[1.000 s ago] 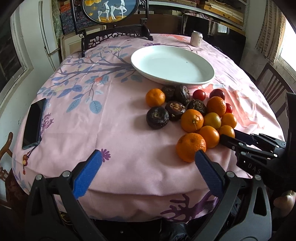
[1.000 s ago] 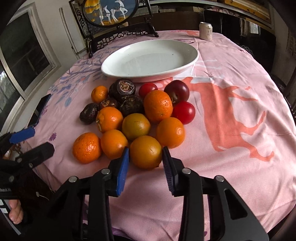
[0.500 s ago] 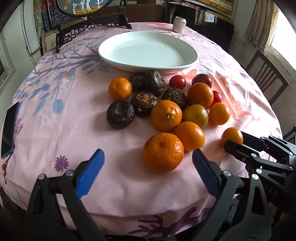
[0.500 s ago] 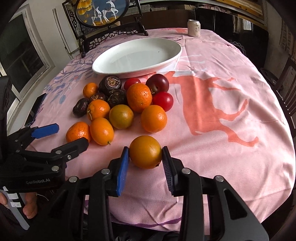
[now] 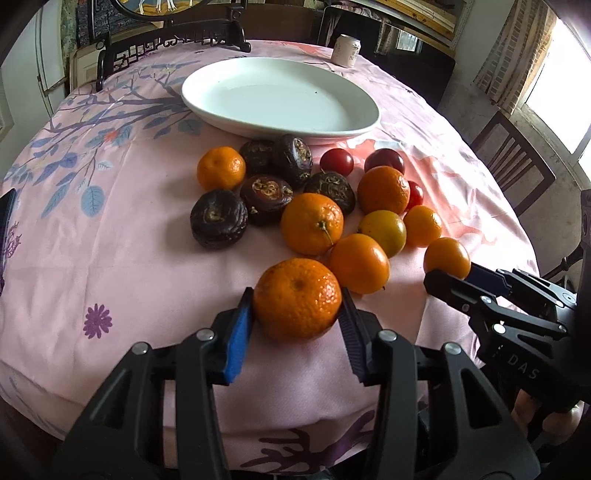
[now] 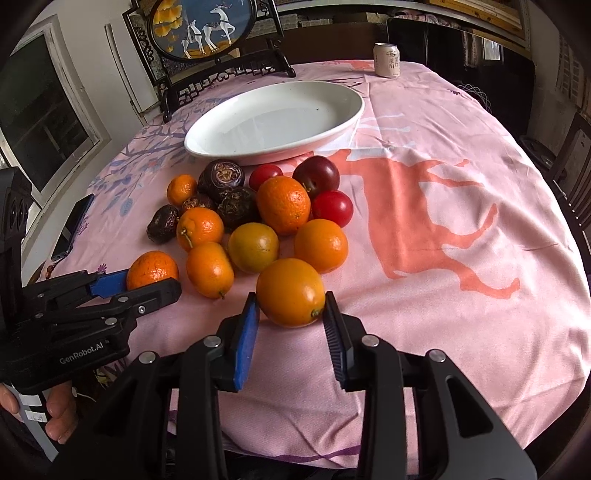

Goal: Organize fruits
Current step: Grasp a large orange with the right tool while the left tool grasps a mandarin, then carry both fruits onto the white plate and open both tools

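Right wrist view: left hand-held gripper (image 6: 147,282) reads "GenRobot.AI".

The phone (image 5: 6,216) is cut by the left edge in the left wrist view, only a dark corner showing. The framed picture (image 5: 162,5) is cropped at the top there. The red fruit (image 5: 416,194) sits half hidden behind an orange (image 5: 384,190). The can (image 6: 386,60) carries print too small to read. In the right wrist view, a dark fruit (image 6: 195,203) is mostly covered by its neighbours. The bench's (image 5: 110,236) near rim drops out of sight behind both pairs of jaws.
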The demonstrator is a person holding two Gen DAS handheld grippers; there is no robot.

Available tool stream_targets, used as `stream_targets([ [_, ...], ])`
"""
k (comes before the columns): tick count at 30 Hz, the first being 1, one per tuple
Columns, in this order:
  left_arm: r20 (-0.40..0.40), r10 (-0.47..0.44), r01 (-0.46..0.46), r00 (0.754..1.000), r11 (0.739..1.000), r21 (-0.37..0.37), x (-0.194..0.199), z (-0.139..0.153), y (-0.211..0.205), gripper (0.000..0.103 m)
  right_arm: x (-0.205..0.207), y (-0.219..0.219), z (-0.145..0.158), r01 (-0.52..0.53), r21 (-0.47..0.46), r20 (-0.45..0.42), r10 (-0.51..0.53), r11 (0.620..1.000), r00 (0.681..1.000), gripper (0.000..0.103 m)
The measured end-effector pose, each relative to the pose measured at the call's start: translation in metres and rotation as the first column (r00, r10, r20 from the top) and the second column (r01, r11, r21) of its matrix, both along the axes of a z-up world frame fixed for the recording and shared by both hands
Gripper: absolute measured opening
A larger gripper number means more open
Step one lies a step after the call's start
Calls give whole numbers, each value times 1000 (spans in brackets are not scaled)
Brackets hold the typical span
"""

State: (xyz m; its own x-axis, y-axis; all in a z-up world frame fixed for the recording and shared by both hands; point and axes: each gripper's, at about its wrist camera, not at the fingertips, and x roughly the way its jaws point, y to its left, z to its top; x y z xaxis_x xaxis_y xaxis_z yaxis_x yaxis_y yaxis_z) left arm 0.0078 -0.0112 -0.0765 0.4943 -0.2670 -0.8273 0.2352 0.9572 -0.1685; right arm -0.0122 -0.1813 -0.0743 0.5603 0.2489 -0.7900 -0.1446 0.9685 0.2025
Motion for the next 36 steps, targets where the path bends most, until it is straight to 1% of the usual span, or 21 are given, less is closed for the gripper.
stream_targets([
  [7,33,18,-17,999,1000,-13,1,20,12,45,-1,1,8,-7,9,15,7,1000,1000,35],
  [11,47,25,-24,999,1000,-18,22,40,17,45,16,0,24,-35,18,31,34,999,999,35],
  [13,59,24,-23,998,999,-24,45,57,17,45,36,3,38,-55,-4,52,55,998,997,35],
  [15,61,31,-29,998,999,-24,80,75,17,45,66,7,55,-89,-11,72,90,996,993,35],
  [17,34,49,-48,998,998,-28,128,90,16,46,106,12,68,-137,18,71,135,990,988,35],
  [19,7,69,-68,998,997,-20,177,96,14,46,149,19,76,-164,11,66,163,986,984,35],
  [22,-21,90,-90,996,996,8,252,92,8,46,217,29,75,-174,-13,42,175,985,984,35],
  [25,-92,120,-120,988,993,6,306,72,6,46,275,35,58,-181,-45,-14,181,982,983,35],
  [27,-130,116,-117,985,993,-1,328,59,4,46,301,38,45,-192,-54,-47,190,980,981,35],
  [28,-135,118,-118,984,993,3,332,53,2,46,311,40,39,-200,-66,-57,197,978,979,35],
  [30,-140,117,-117,983,993,12,344,45,-1,46,326,42,30,-199,-92,-73,192,976,979,35],
  [33,-148,115,-113,982,993,23,357,38,-5,46,338,43,19,-201,-103,-93,192,974,977,36],
  [34,-149,114,-112,982,993,25,359,38,-6,55,341,44,18,-198,-111,-96,188,974,977,45],
  [35,-140,118,-114,983,993,32,361,40,-7,67,342,44,17,-191,-123,-92,181,974,979,54],
  [36,-122,123,-119,985,992,37,360,44,-6,82,339,42,21,-175,-145,-71,166,974,984,60],
])
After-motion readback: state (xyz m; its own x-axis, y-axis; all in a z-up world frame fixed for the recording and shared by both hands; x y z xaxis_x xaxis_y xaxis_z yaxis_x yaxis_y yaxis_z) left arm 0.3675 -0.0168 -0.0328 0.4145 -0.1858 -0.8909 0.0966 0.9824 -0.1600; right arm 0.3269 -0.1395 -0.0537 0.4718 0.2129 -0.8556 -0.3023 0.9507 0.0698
